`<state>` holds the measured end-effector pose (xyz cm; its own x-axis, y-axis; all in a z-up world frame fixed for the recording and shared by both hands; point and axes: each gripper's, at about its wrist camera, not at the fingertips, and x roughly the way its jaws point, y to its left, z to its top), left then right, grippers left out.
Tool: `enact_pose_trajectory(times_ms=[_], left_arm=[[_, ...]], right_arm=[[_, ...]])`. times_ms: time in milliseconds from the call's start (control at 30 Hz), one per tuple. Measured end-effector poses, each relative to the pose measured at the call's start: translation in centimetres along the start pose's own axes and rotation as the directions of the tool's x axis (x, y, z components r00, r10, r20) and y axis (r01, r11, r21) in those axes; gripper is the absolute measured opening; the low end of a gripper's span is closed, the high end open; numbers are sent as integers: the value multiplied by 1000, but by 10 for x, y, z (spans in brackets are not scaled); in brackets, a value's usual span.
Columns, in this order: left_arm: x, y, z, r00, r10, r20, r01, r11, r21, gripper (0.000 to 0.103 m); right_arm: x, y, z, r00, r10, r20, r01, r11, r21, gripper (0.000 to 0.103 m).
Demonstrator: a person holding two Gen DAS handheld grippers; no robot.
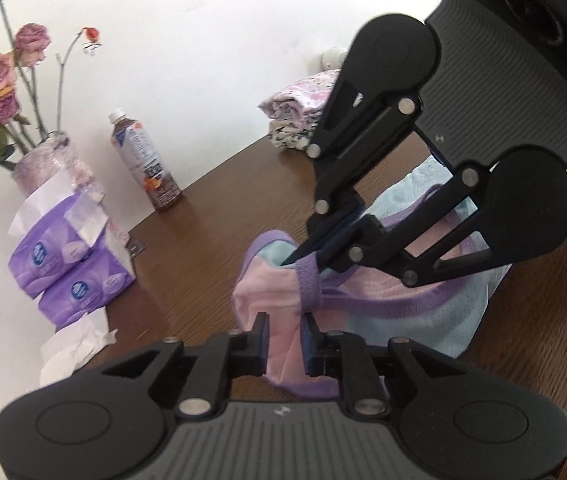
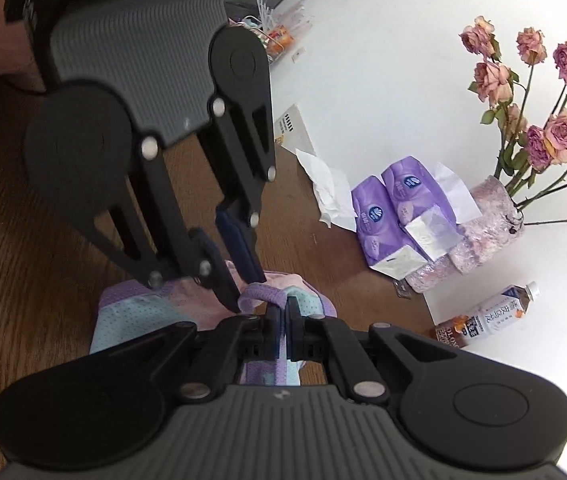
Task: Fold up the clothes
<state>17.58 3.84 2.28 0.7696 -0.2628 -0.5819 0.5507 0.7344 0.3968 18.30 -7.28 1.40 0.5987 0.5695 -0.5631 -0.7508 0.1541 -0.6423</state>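
Home, wooden table [image 1: 211, 216], dried roses [image 2: 539, 136], tissue packs [image 1: 71, 272]

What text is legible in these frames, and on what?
None reads cleanly.
Drink bottle: label print with large characters, too blurred to quote.
Purple tissue packs: round blue logo, lettering too small.
Card against the wall: dark marks only, unreadable.
Grippers: small embossed mark, no words.
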Motion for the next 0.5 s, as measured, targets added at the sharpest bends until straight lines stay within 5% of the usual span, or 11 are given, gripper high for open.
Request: enact_pose_trajectory(times_ms=[267,500], left_arm=[[-12,23,2,995,75,64,-66,988,-137,21],[-2,24,14,997,-14,77,27,985,-169,29]], right_arm=[[9,10,4,1000,28,-8,-28,1000,-2,2],[12,20,4,999,50,-16,-51,999,-8,4]])
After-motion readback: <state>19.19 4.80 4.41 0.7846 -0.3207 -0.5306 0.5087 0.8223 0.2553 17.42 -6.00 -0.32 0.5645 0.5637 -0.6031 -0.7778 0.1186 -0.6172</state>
